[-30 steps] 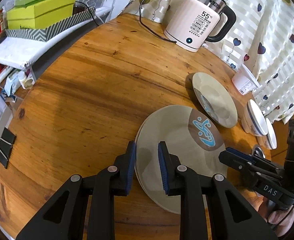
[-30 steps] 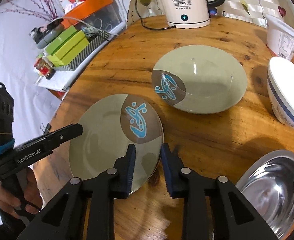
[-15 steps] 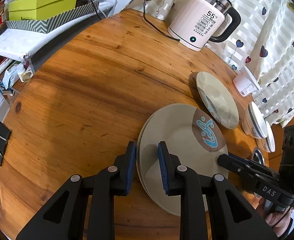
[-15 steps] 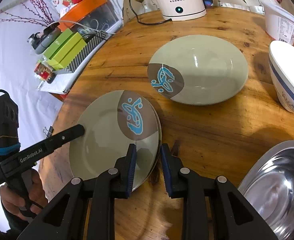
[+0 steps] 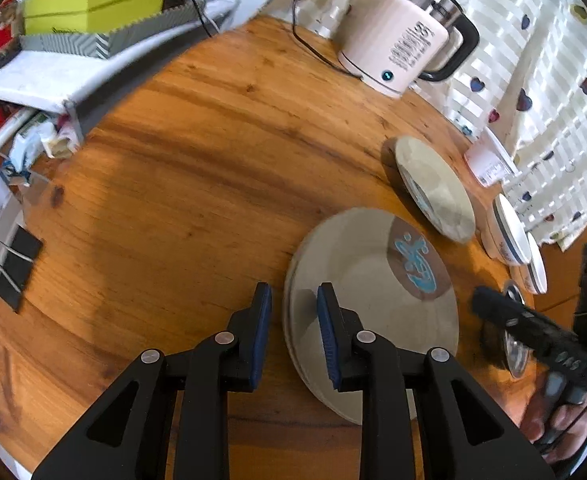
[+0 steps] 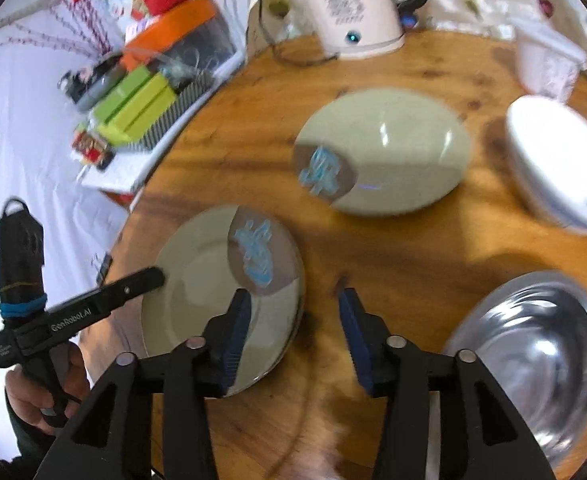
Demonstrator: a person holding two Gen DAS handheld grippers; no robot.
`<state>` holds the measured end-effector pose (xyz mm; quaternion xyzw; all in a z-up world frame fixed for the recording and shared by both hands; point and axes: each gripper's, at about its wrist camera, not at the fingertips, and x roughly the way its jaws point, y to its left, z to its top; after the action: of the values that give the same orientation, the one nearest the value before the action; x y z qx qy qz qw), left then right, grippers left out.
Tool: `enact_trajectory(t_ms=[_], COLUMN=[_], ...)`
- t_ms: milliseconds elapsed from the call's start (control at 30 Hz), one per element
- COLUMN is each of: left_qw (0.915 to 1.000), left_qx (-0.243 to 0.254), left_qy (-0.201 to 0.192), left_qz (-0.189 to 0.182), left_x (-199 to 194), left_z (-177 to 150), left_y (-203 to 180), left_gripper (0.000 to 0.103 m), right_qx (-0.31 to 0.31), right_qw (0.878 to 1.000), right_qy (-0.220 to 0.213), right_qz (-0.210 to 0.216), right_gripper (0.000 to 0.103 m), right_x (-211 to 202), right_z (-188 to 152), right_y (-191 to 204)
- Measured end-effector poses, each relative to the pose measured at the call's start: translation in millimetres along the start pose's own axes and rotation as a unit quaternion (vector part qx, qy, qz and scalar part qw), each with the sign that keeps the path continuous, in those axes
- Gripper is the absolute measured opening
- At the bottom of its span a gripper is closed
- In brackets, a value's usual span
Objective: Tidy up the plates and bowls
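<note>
Plates (image 6: 221, 288), stacked flat on the worktop (image 5: 181, 168), lie under both tools. Right hand-held gripper (image 6: 293, 332), jaws opening, straddles the stack's edge untouched; left hand-held gripper (image 5: 289, 332), marked "GenRobot.AI", stands narrowly parted around the opposite rim, contact unclear. Blue motifs face the kettle (image 6: 353, 4).

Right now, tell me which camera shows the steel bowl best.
The right wrist view: the steel bowl fills its lower right, its inside open to view though blurred. The left wrist view shows only a sliver behind the right gripper.
</note>
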<state>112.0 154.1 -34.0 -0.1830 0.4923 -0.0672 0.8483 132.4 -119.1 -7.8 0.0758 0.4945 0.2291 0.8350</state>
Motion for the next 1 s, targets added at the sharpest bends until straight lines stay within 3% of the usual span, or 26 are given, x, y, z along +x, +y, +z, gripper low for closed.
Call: enact_trajectory(t_ms=[133, 267, 500, 733, 1000], left_qw=[0.9998, 0.9991, 0.9961, 0.9942, 0.9921], left_qx=[0.0, 0.019, 0.029, 0.014, 0.002], left_qy=[-0.02, -0.023, 0.014, 0.061, 0.083], left_qz=[-0.007, -0.029, -0.082, -0.087, -0.094], left_x=[-11, -7, 33, 85, 111], left_z=[17, 43, 84, 104, 111], left_y=[-4, -23, -62, -76, -80], left_gripper=[0.025, 0.026, 0.032, 0.033, 0.033], right_qx=[0.046, 0.089, 0.097, 0.114, 0.125], right_qw=[0.998, 0.995, 0.994, 0.993, 0.992], right_qy=[-0.029, -0.033, -0.041, -0.039, -0.033], right_qz=[-0.01, -0.009, -0.002, 0.001, -0.001], right_gripper=[0.055, 0.055, 0.055, 0.055, 0.055], right_x=[-26, -32, -35, -27, -17], right_z=[11, 17, 22, 33, 42], right_y=[-30, -55, -63, -74, -84])
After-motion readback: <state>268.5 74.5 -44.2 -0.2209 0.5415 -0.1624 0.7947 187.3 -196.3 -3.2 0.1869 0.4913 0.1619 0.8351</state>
